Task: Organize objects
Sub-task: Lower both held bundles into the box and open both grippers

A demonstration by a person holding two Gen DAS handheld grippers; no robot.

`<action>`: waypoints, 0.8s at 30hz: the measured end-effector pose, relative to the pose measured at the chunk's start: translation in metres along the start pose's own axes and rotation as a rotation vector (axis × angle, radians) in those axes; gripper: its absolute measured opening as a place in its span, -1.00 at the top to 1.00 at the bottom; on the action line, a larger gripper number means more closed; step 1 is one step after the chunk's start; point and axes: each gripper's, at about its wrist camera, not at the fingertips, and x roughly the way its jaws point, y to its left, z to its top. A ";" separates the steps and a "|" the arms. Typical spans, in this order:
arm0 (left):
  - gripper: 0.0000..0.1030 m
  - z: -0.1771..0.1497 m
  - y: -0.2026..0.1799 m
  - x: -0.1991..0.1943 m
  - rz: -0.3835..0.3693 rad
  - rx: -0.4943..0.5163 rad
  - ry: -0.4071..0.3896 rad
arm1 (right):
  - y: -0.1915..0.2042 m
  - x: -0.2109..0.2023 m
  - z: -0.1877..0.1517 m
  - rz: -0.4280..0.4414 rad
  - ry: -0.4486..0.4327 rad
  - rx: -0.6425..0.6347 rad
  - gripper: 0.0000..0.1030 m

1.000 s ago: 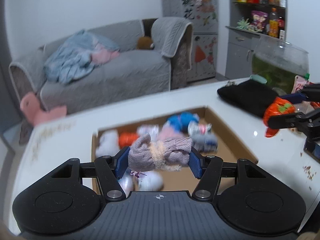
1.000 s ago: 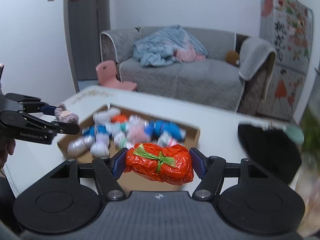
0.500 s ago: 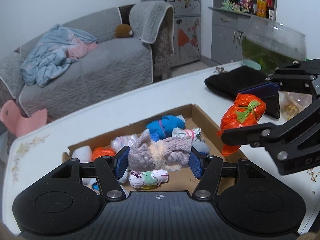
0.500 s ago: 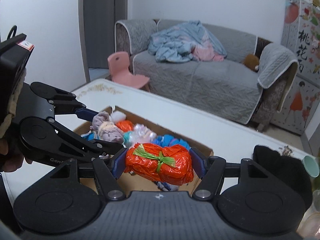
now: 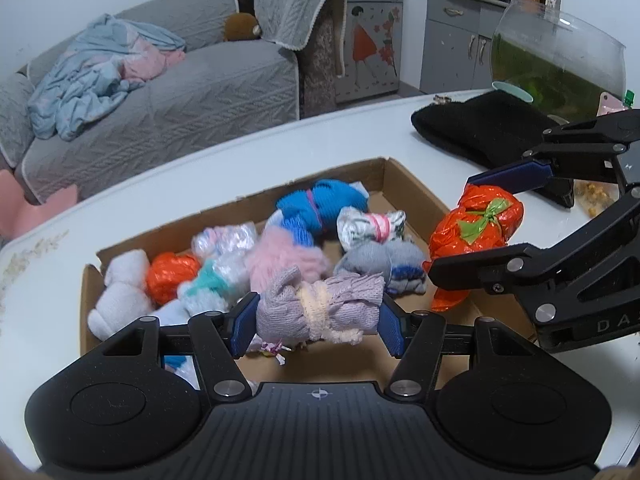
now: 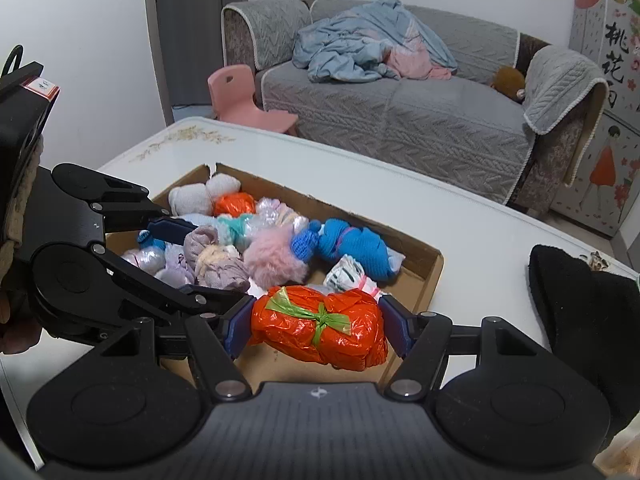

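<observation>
Above the cardboard box (image 5: 404, 178) on the white table (image 5: 280, 152), both grippers were positioned with a load between their fingers. The left gripper (image 5: 318, 320) held a lilac knitted sock bundle (image 5: 320, 308) tied with a cream band; both blue pads pressed on its ends, and the bundle hung over the near part of the box. The right gripper (image 6: 316, 326) held an orange plastic bundle (image 6: 320, 326) tied with a green strip, clamped likewise at both ends, over the box's right near corner. In the left wrist view, the orange plastic bundle (image 5: 476, 228) appeared at the right wall of the box.

Inside the box lay further bundles: a blue knitted bundle (image 5: 320, 204) toward the far wall, a pink fluffy bundle (image 5: 286, 256) at the centre, a grey sock bundle (image 5: 384, 264) right of it, a patterned white bundle (image 5: 370, 226) just behind the grey one, a smaller orange bundle (image 5: 170, 276) and a white sock bundle (image 5: 120, 292) toward the left wall.

Right of the box, a black cloth (image 5: 480, 128) lay on the table, well apart from the box.
</observation>
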 end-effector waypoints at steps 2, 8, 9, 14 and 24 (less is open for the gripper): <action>-0.29 -0.003 0.000 0.004 -0.005 -0.003 0.013 | 0.000 0.001 -0.001 0.003 0.006 0.001 -0.22; -0.29 -0.014 -0.001 0.018 -0.033 -0.014 0.065 | 0.000 0.010 -0.008 0.009 0.040 -0.001 -0.22; -0.29 -0.016 -0.002 0.020 -0.035 -0.014 0.075 | 0.000 0.013 -0.009 0.012 0.047 0.001 -0.22; -0.29 -0.022 -0.001 0.032 -0.041 -0.020 0.113 | -0.001 0.026 -0.016 0.016 0.087 0.004 -0.22; -0.30 -0.028 0.005 0.042 -0.008 -0.004 0.131 | -0.003 0.051 -0.022 0.036 0.143 -0.009 -0.22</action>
